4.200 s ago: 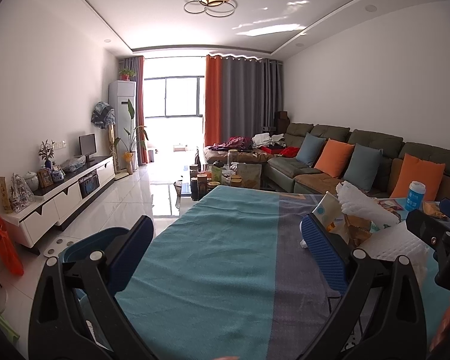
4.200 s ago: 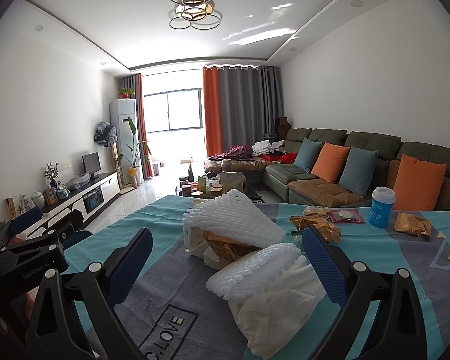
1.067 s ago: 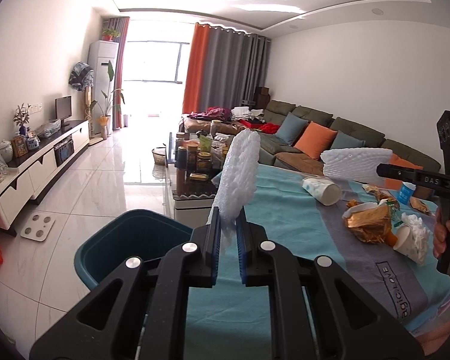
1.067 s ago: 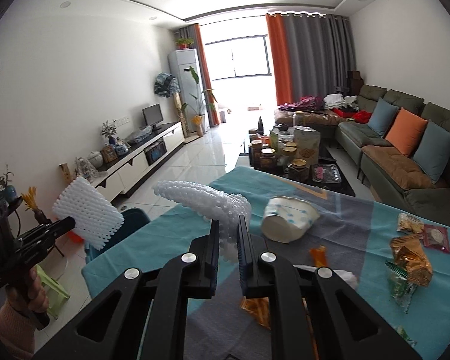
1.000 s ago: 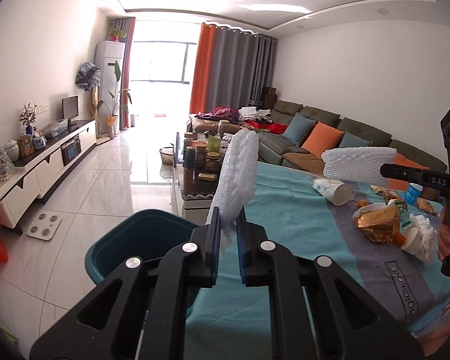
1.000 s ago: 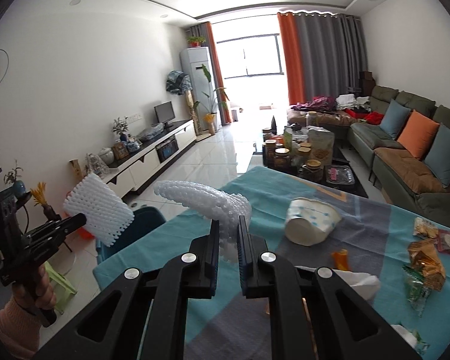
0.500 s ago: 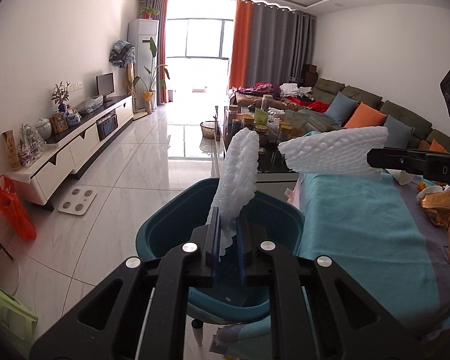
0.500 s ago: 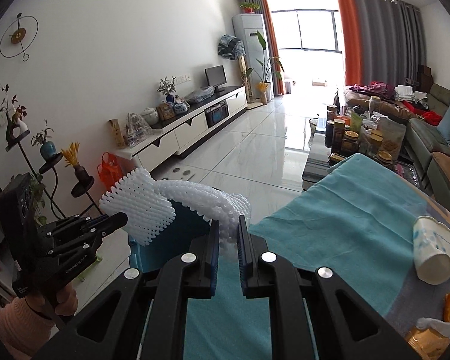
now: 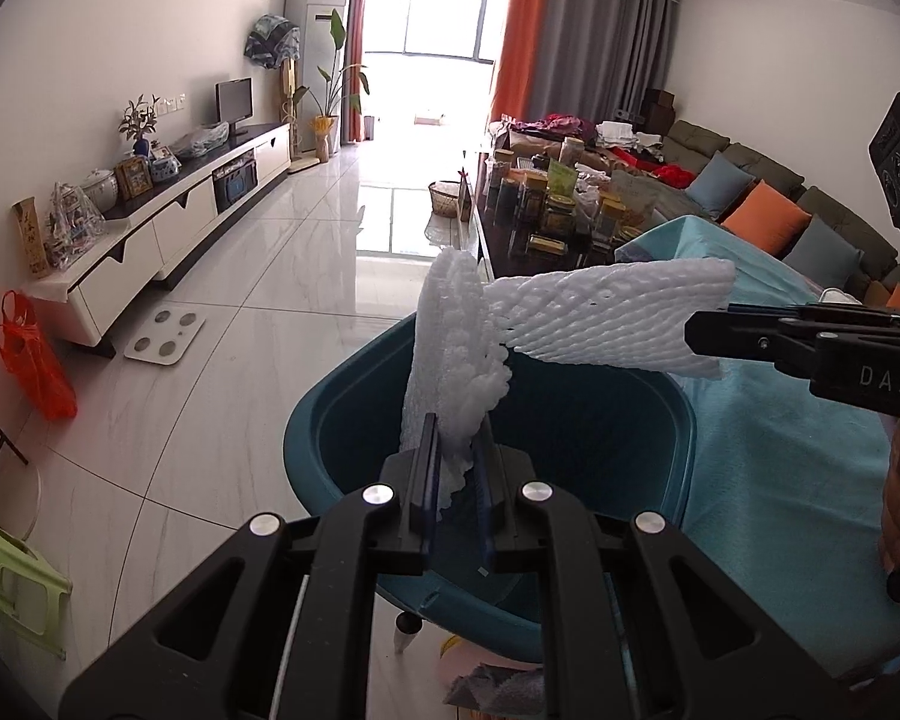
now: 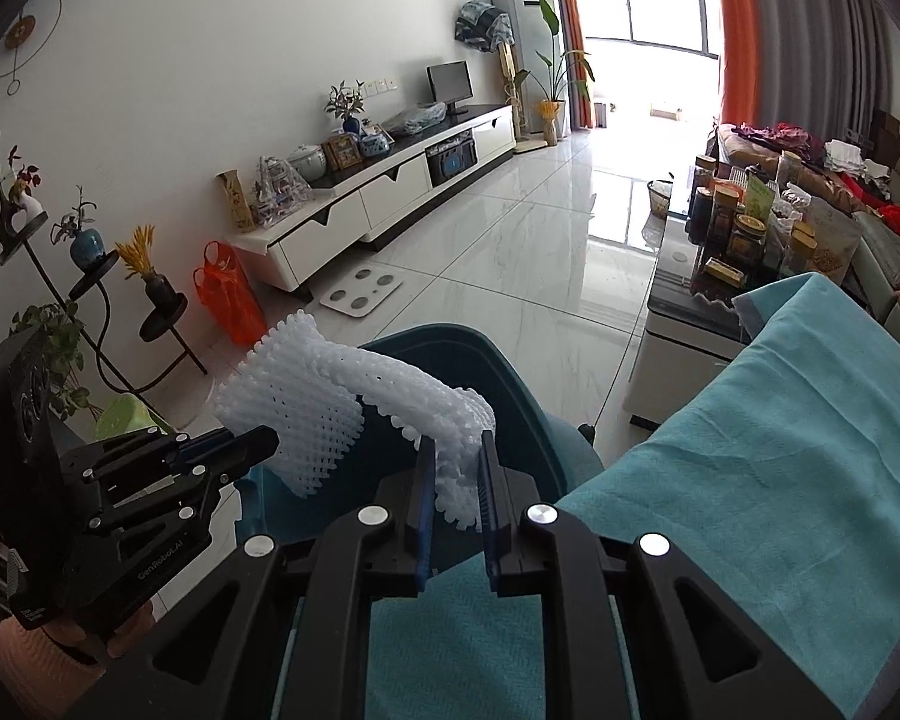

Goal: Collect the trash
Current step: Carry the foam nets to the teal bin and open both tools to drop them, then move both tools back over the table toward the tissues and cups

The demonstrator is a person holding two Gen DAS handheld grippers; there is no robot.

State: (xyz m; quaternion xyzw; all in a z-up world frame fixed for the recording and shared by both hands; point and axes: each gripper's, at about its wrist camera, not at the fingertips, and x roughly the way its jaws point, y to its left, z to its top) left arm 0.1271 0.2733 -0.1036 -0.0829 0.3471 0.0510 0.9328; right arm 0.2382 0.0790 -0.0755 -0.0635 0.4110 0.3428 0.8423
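My left gripper (image 9: 453, 468) is shut on a white foam fruit net (image 9: 453, 354) and holds it upright over the open teal bin (image 9: 600, 420). My right gripper (image 10: 455, 480) is shut on a second white foam net (image 10: 414, 396), also over the teal bin (image 10: 450, 348). In the left wrist view the right gripper (image 9: 696, 333) comes in from the right with its net (image 9: 606, 315) touching the left one. In the right wrist view the left gripper (image 10: 270, 441) holds its net (image 10: 288, 414) at the left.
The bin stands on the tile floor beside the table with the teal cloth (image 9: 780, 420). A dark coffee table with jars (image 9: 546, 210), a white TV cabinet (image 9: 168, 222), an orange bag (image 9: 36, 360), a floor scale (image 9: 165, 339) and a green stool (image 9: 6, 576) are around.
Both grippers have carried their foam nets from over the table leftward to over the teal bin and moved closer together. The two nets now touch.
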